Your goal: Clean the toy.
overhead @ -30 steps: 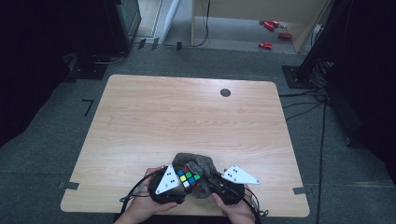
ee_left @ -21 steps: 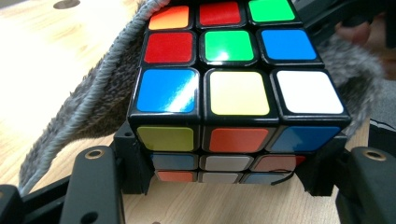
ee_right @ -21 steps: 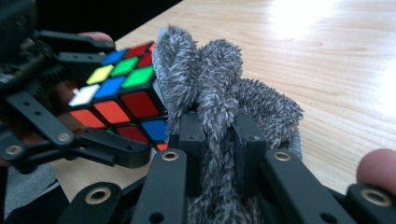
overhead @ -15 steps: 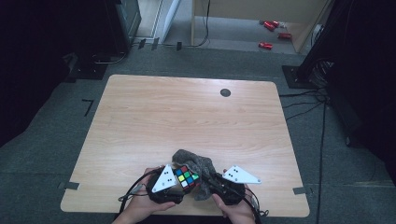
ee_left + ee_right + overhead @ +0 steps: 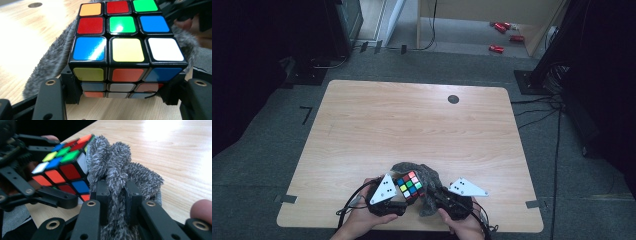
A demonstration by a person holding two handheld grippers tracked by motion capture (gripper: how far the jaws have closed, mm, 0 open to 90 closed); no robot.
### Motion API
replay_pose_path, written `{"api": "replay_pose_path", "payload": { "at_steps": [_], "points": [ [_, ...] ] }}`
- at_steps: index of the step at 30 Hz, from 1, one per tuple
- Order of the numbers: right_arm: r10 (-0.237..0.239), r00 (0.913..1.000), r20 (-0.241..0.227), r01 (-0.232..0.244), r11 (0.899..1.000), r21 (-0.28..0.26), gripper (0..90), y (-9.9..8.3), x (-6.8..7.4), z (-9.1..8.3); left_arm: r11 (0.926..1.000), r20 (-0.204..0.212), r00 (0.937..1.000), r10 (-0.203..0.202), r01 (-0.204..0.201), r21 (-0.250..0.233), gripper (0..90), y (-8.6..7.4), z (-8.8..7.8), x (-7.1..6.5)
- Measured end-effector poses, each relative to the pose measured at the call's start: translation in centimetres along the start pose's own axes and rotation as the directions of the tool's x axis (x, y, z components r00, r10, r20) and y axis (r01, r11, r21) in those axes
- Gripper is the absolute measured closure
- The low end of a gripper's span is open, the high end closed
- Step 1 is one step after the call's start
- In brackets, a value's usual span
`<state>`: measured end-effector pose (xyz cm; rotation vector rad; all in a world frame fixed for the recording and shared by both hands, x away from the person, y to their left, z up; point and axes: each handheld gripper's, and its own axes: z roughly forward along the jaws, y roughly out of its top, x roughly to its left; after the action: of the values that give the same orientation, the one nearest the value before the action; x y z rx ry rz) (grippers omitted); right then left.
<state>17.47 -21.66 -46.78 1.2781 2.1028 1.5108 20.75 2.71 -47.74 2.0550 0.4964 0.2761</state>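
The left gripper (image 5: 404,197) grips the cube (image 5: 127,47) by its lower layers, so the top and near faces stay free and steady. The right gripper (image 5: 117,195) is clenched on a fold of the grey cloth (image 5: 117,162) and holds it against the right side of the cube; I judge the cloth is there to wipe the cube while the other hand keeps it fixed. Both things are just above the near edge of the table (image 5: 412,125), in the middle. The table is light wood with a dark round hole (image 5: 453,99) at its far right. Around it is grey carpet, with cables and red cans (image 5: 504,35) on the far floor
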Motion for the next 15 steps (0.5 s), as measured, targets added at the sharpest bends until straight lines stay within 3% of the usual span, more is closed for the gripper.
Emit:
{"api": "replay_pose_path", "payload": {
  "at_steps": [5,8,15],
  "points": [
    [-0.017,0.9998,0.004,0.017,0.999,-0.032,78.0,0.4,0.3,-0.5,0.9995,0.022,0.9995,0.023,-0.023,0.02,34.8,-0.2,0.6,-0.7],
    [0.0,1.0,0.005,0.001,1.0,-0.023,78.0,0.2,-0.1,-0.2,0.9989,0.023,0.9988,0.044,-0.044,0.017,34.8,0.0,0.7,-1.1],
    [0.008,1.0,0.002,-0.008,1.0,0.017,78.1,-0.3,-0.3,0.4,0.9999,-0.008,0.9998,0.015,-0.015,-0.007,34.8,0.1,0.0,-0.3]
  ]
}}
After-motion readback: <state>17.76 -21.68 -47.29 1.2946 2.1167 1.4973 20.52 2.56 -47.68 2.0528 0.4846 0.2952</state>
